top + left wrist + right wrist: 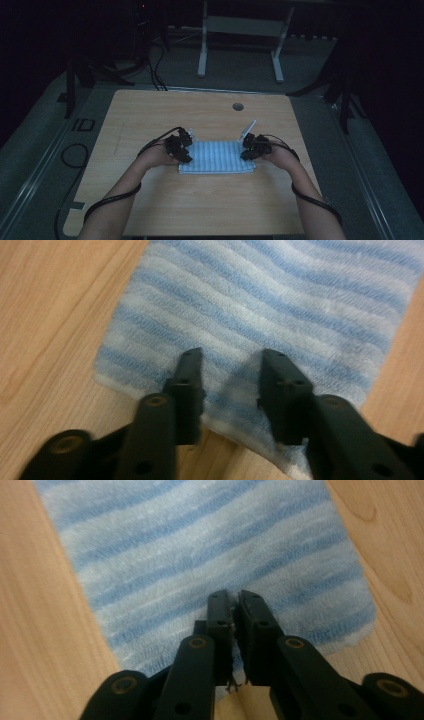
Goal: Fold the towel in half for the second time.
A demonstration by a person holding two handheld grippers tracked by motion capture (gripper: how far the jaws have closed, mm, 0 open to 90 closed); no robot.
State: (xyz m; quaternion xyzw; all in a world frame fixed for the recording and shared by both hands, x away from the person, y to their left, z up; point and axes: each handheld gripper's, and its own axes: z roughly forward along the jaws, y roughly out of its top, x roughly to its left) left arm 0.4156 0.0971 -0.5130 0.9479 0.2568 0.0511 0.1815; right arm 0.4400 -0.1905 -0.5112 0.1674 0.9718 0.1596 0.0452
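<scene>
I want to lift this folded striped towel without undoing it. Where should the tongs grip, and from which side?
Grip the towel at its two short ends, pinching all layers at the edge nearest the person. It lies flat on the table, so only the edges offer a bite. The left tongs come in from the left end, the right tongs from the right, low and nearly level.

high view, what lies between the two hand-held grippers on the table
The folded blue-striped towel spans the stretch between the left hand-held gripper and the right hand-held gripper; each sits at one end, as the high view shows.
</scene>
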